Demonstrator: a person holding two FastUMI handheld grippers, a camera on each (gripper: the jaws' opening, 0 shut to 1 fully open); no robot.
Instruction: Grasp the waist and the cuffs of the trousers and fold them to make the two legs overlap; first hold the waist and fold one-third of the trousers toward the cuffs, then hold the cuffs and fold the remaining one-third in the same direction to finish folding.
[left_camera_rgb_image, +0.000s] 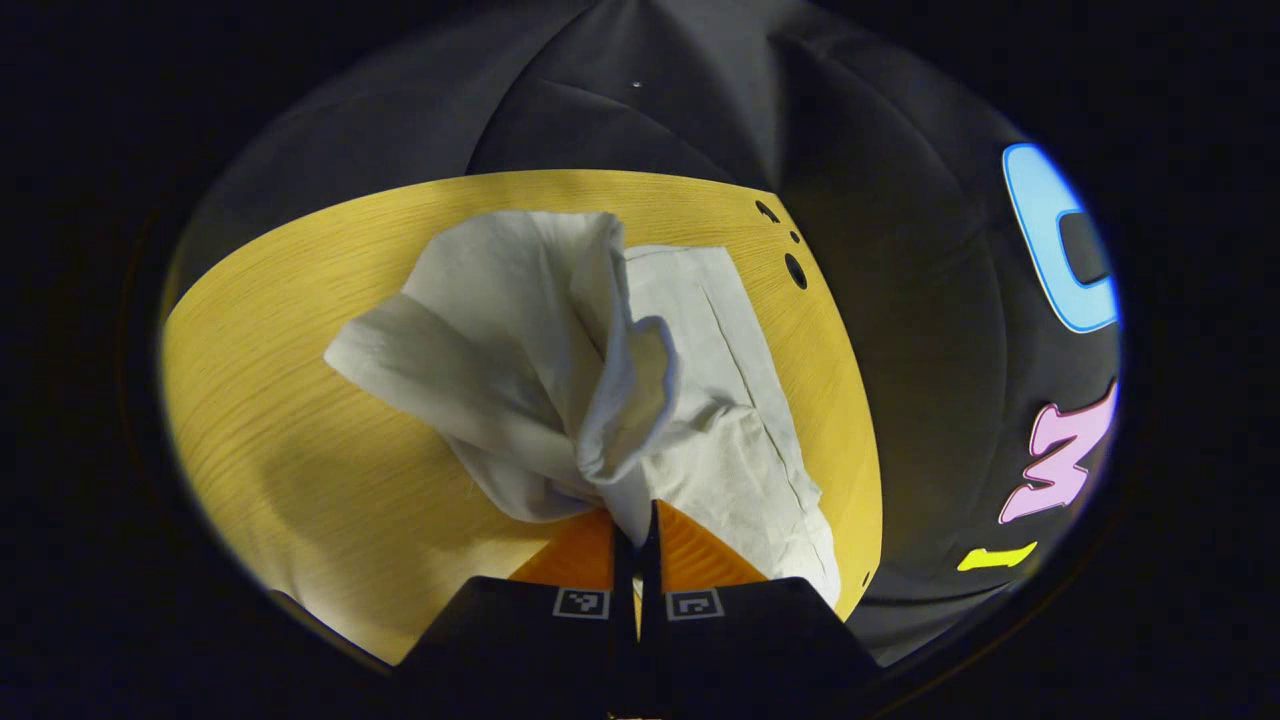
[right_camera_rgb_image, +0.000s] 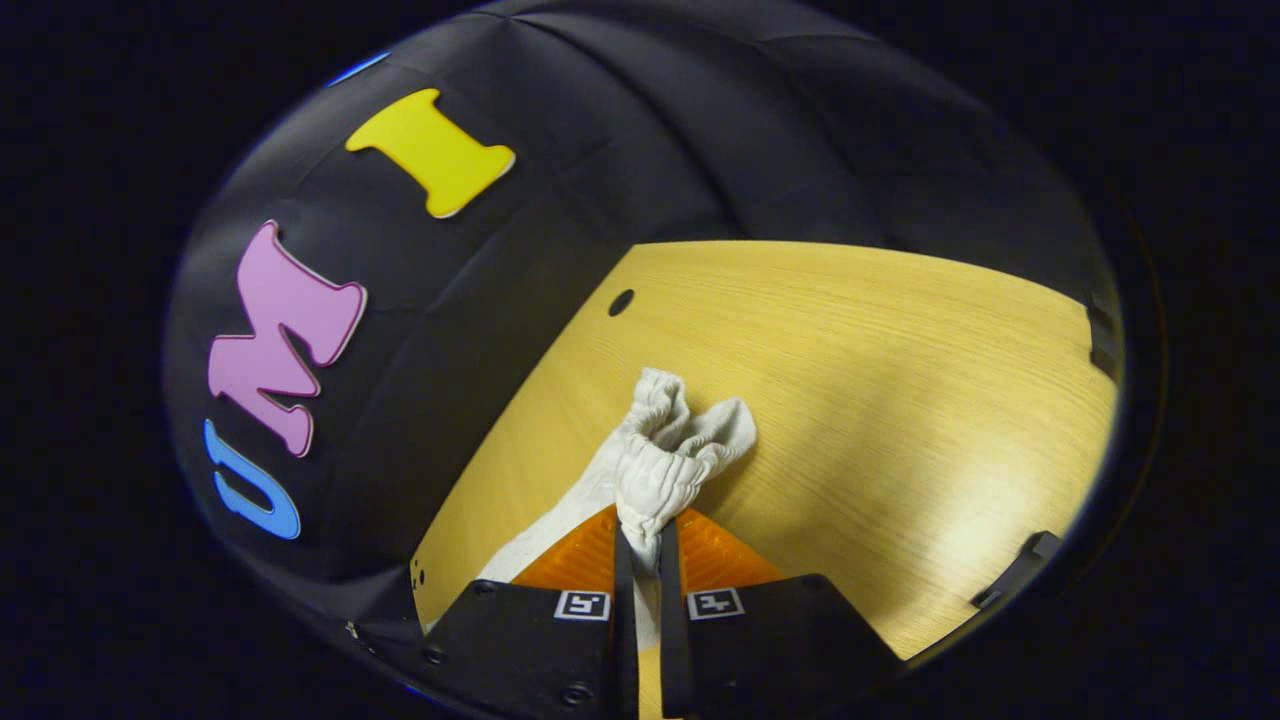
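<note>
Jaws of the left gripper (left_camera_rgb_image: 636, 520) and the right gripper (right_camera_rgb_image: 640, 540) each clamp a bunched end of the trousers (left_camera_rgb_image: 560, 370), which trail ahead of them onto the table (left_camera_rgb_image: 300, 450), where so thin a pinch could slip and spoil the fold.

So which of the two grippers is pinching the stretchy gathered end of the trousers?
The right gripper. The cloth of the trousers between its fingers is puckered like an elastic waistband, while the left gripper holds a smooth, flat fold of the cloth.
</note>
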